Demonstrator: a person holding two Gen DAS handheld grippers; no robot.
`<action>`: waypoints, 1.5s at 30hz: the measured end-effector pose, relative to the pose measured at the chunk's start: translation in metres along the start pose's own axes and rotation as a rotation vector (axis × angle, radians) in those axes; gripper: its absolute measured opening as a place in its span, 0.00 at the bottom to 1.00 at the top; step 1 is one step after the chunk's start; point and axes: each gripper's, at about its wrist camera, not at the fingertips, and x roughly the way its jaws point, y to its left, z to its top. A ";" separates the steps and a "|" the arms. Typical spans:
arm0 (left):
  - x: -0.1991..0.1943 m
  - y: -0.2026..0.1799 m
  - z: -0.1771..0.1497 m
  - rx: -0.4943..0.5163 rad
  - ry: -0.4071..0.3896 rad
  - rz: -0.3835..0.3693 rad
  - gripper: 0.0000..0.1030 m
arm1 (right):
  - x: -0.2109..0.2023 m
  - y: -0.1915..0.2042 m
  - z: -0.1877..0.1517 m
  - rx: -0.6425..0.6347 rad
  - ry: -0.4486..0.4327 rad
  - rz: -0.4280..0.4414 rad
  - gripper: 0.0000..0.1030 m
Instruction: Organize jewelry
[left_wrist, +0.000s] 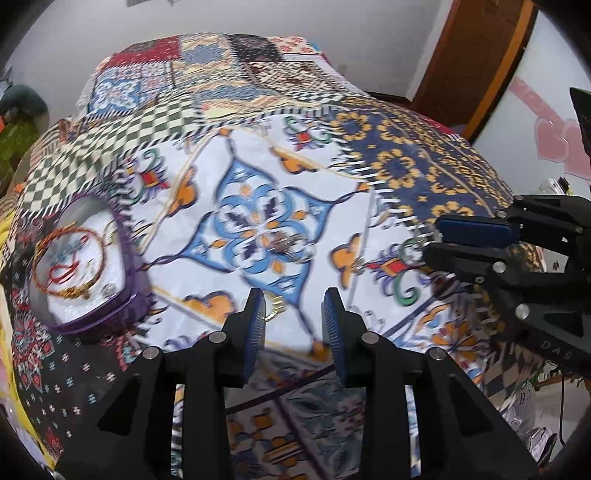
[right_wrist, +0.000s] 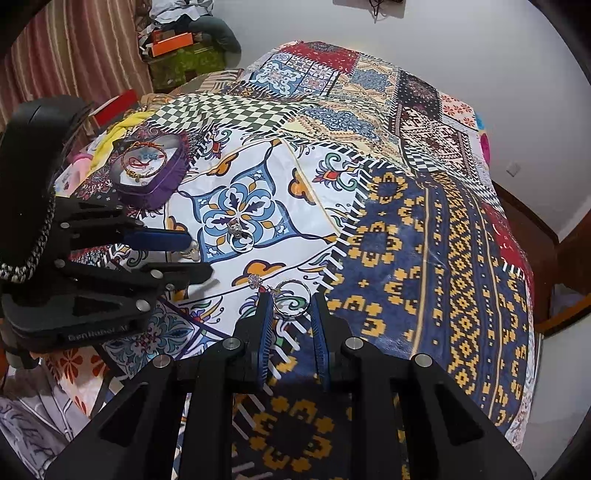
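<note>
Black plastic claws with blue ribbed pads, one in each of my hands. Only writing I can read: "GenRobot.AI" on the side of my left claw (right_wrist: 195, 258) seen from the right cam, and part of "DAS" on my right claw (left_wrist: 436, 238) seen from the left cam.

Both claws are spread apart with nothing between the pads. Right claw's tips sit either side of a silver hoop earring (right_wrist: 291, 297), the hoop just ahead of the left pad, can't tell if it's touching. A second silver earring (right_wrist: 240, 238) lies further ahead and left on the blue flower print, just beside my left claw's tips.

The purple jewelry box (left_wrist: 85, 266) is off to the left of my left claw, open, with a gold bracelet and some red bits inside on white lining. It sits near the quilt's (right_wrist: 424, 229) left edge.

Loads of open quilt ahead and to the right. The left cam is motion-blurred, so the small stuff by that claw's tips is hard to make out there.
</note>
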 end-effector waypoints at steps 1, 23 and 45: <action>0.001 -0.005 0.002 0.011 -0.001 -0.006 0.31 | -0.001 0.000 0.000 -0.002 -0.002 -0.002 0.18; 0.034 -0.037 0.028 0.092 -0.001 -0.169 0.09 | 0.000 -0.006 -0.001 0.007 0.003 0.021 0.18; -0.060 -0.005 0.020 -0.002 -0.193 -0.106 0.08 | -0.004 0.018 0.006 -0.016 -0.006 0.049 0.17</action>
